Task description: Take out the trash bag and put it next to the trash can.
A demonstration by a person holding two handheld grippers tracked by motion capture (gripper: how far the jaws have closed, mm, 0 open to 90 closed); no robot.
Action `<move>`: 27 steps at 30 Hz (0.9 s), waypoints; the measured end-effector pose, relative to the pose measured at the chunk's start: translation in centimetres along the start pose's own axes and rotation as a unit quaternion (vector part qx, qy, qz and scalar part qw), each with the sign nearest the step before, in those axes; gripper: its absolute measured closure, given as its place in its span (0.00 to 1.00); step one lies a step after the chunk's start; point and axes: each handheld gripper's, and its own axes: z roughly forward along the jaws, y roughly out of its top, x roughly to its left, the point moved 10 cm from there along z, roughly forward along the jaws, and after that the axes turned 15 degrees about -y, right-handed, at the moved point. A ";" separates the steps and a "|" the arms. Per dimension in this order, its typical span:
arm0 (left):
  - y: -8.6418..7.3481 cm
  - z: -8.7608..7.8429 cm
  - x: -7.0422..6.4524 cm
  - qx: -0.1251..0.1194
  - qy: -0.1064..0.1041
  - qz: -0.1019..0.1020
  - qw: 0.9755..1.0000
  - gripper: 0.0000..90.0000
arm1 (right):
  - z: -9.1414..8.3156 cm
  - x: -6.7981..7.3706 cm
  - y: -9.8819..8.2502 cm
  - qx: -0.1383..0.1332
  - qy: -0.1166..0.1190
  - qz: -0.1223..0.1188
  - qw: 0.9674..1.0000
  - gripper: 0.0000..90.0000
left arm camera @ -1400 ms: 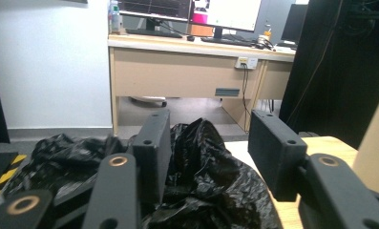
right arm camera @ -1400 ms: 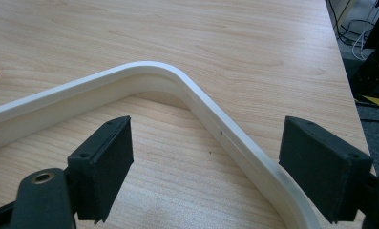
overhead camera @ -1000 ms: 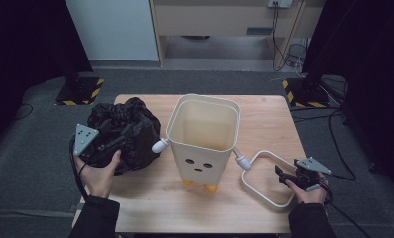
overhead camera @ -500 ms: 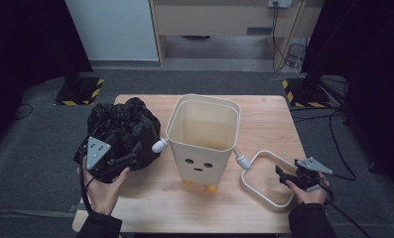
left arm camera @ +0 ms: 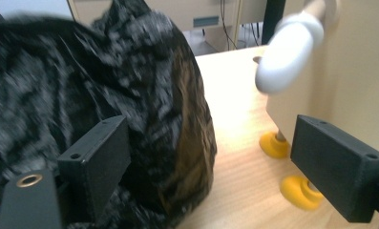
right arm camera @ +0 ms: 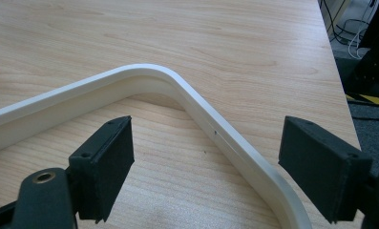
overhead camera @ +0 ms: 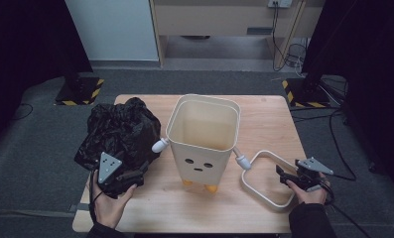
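Standing empty on table (overhead camera: 264,119), cream bin (overhead camera: 203,139), left hand-held gripper (left arm camera: 211,162) spread at black bag (overhead camera: 120,134), right hand-held gripper (right arm camera: 206,167) spread over ring (right arm camera: 187,95)

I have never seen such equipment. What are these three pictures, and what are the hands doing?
A person sits at a wooden table and holds a hand tool with a two-jawed claw in each hand. One picture looks down from above; the other two come from small cameras riding on each claw.

On the table stand a cream bin with a face and yellow feet, a crumpled black plastic bag and a white ring frame.

The left claw is open, its jaws just widened, at the bag. The right claw is open over the frame. Neither grips anything.
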 end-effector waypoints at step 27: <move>-11.1 3.8 -1.9 0.174 -0.039 -0.023 0.984 0.13 | 0.0 -1.2 -0.3 0.009 -0.013 0.010 1.000 0.26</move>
